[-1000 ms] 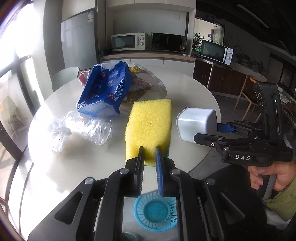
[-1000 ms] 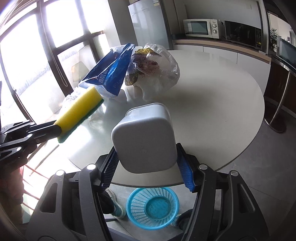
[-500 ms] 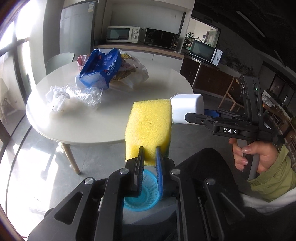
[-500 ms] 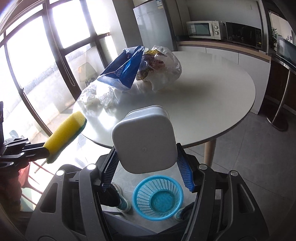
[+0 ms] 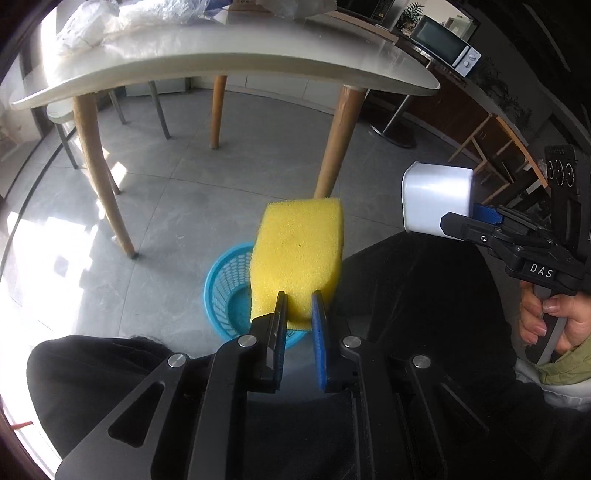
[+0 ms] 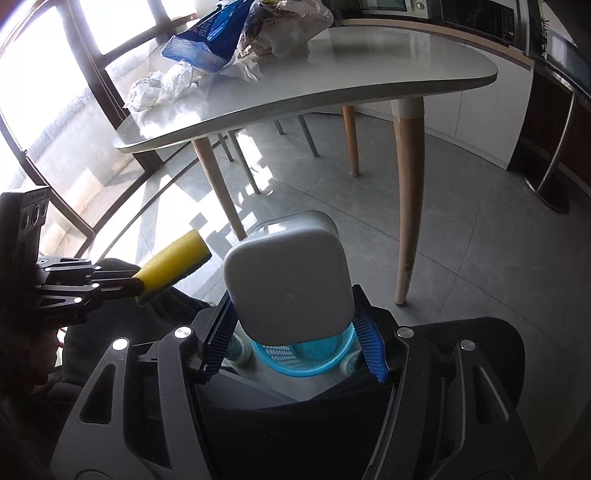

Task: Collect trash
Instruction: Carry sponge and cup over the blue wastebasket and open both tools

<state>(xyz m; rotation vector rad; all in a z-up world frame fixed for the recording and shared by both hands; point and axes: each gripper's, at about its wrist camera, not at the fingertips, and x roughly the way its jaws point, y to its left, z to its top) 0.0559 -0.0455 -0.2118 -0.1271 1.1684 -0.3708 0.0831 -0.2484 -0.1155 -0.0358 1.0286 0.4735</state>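
Grey tiled floor (image 5: 192, 184) down below, and standing right on it is the blue mesh basket (image 5: 225, 280), near one of the table's wooden legs (image 5: 336, 140). Up on the pale round table (image 6: 369, 74): a blue packet (image 6: 207, 40), a clear bag of scraps (image 6: 288, 26) and crumpled plastic wrap (image 6: 162, 85) bunched together.

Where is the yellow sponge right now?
The yellow sponge is pinched in the left gripper, hanging over the blue basket on the floor.

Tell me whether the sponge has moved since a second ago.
Yes. The sponge, clamped in the left tool, has come down off the table toward the blue basket on the floor.
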